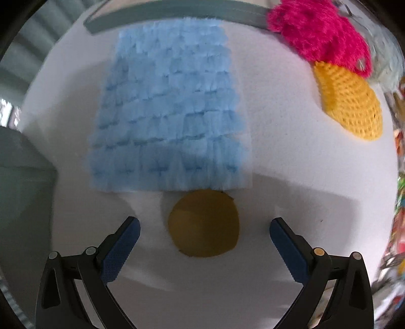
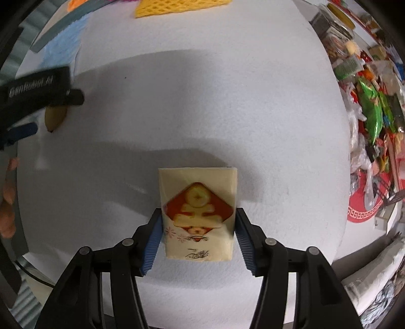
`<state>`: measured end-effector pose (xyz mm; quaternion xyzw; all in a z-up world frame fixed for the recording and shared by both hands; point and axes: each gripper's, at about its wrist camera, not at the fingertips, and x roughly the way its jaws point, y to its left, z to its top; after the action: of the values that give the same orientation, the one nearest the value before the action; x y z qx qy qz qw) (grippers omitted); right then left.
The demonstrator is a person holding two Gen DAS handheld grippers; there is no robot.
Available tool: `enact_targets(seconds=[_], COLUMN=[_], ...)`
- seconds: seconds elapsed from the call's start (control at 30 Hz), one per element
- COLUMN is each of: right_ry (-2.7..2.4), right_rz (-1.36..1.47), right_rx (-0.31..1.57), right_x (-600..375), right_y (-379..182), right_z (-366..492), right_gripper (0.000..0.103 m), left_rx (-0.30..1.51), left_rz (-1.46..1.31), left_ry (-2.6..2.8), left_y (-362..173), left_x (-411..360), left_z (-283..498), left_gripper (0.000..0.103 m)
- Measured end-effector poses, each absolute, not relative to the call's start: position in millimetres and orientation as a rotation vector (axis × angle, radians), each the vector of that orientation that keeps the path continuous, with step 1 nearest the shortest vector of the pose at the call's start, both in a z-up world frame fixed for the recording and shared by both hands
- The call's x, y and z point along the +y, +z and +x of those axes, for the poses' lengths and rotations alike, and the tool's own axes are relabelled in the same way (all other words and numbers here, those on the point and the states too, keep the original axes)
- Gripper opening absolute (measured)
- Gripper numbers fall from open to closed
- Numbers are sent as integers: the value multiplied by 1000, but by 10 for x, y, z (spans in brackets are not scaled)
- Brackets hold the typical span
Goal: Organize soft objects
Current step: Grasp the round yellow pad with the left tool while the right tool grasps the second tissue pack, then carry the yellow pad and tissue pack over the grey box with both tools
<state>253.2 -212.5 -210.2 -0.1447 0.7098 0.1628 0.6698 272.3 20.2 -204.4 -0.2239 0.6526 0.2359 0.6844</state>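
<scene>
left wrist view: open claw over a mustard disc; right claw clamped on a tissue pack

left wrist view looks down on a white felt-like table (image 1: pixel 291 157) with a soft, matte nap. every place below is given relative to the round mustard pad (image 1: pixel 203 224), a flat, smooth disc lying on the table. the left gripper (image 1: pixel 204 249) has its jaws spread wide, one blue ribbed pad on either side of the disc, neither touching it. just beyond the disc, its near edge meeting the disc's far rim, lies a pale blue fringed cloth (image 1: pixel 167 111), a long rectangle of fluffy tiered rows. far beyond and to the right of the disc sits a yellow crocheted piece (image 1: pixel 349 101), cone-shaped with an open knit, and past it a shaggy magenta yarn piece (image 1: pixel 319 35) touching its wide end. a grey-green strip (image 1: pixel 177 12) runs along the table's far edge behind the cloth.

from the right wrist camera, the right gripper (image 2: pixel 198 235) is clamped on a cream tissue pack (image 2: pixel 198 212), a soft rectangular packet printed with a red diamond; both blue ribbed pads press its sides. the mustard disc (image 2: pixel 55 116) shows well off to the pack's left, under the black body of the left gripper (image 2: pixel 38 88). a yellow foam net (image 2: pixel 174 7) lies at the far edge, and a jumble of crinkly packaged goods (image 2: pixel 372 111) sits off the table's right side.
</scene>
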Motion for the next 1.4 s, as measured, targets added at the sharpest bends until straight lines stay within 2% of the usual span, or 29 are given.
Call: enact_targets(seconds=[0.13, 0.33, 0.4, 0.43, 0.47, 0.5, 0.53, 0.63, 1.1, 1.4], right_ry=[393, 421, 433, 432, 427, 426, 430, 446, 509, 556], right_rz=[-396, -477, -465, -448, -451, -447, -433, -358, -345, -354], right_rx=[1578, 1537, 1553, 1564, 1572, 1574, 1571, 1634, 1669, 1652], right_x=[-1901, -1733, -1709, -1712, -1706, -1679, -1682, -1774, -1456, -1072], right_y=[-2136, -2117, -2128, -2133, -2131, -2114, -2074, -2099, -1857, -1674], right_z=[2397, 2330, 2349, 2361, 2395, 2458, 2489, 2580, 2434, 2384], right_gripper=[82, 83, 83, 80, 74, 56, 55, 55, 55, 55], left_rx=[1445, 1458, 1460, 1457, 1449, 1445, 1451, 1473, 1431, 1407], left_rz=[-503, -516, -511, -499, -482, -468, -463, -461, -410, -396], left_ry=[550, 555, 535, 525, 509, 488, 465, 433, 214, 223], left_y=[-2045, -2039, -1998, -1967, -1918, -1867, -1842, -1816, -1137, -890], left_x=[171, 166, 158, 142, 118, 95, 81, 72, -121, 68], left_z=[2735, 2767, 2807, 2815, 2825, 2827, 2831, 2762, 1780, 1285], left_gripper=[103, 103, 97, 86, 65, 53, 48, 48, 48, 48])
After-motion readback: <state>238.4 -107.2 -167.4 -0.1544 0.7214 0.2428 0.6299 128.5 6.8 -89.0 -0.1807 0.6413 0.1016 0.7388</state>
